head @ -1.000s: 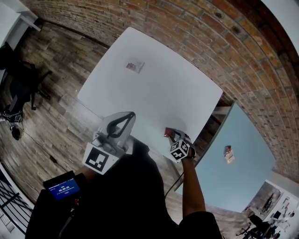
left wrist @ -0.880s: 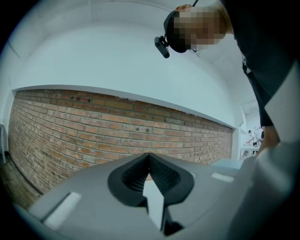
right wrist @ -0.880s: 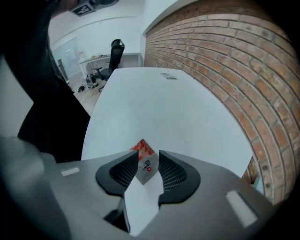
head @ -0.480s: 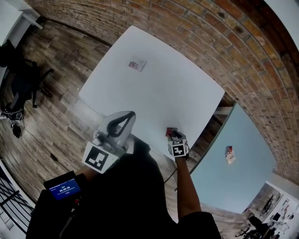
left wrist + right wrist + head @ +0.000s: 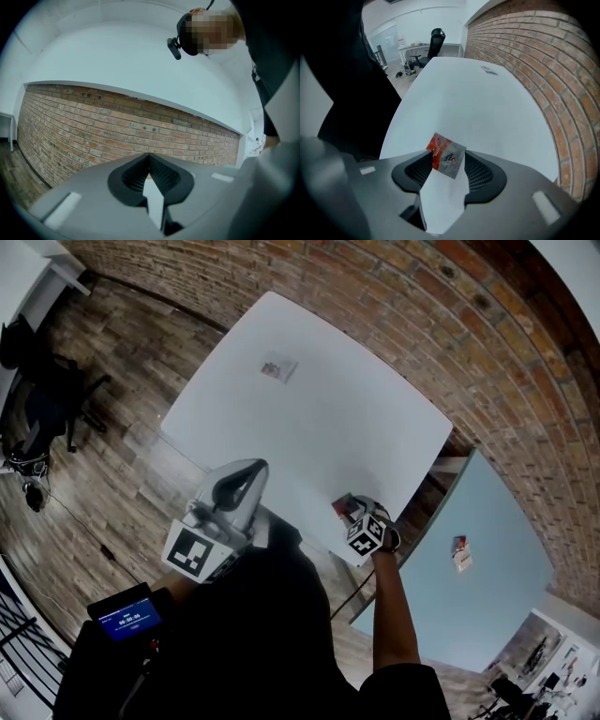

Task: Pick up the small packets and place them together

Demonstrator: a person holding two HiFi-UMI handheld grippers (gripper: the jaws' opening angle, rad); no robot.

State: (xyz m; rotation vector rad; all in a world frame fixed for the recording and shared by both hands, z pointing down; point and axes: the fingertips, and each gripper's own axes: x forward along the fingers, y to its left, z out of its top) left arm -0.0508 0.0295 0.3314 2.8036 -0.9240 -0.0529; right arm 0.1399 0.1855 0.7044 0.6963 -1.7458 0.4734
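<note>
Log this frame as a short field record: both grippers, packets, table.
left gripper: shut, empty, raised off the table, facing the brick wall
right gripper: jaws opening, near packet between them
near packet: red and silver, at the white table's edge nearest the person
far packet: alone, toward the table's far corner
white table: holds both packets, far apart
packets together: not yet

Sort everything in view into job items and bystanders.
Job: red packet between the opening jaws of the right gripper; far packet; white table; left gripper, shut and empty.
Lying about: black office chair; pale-blue table.
</note>
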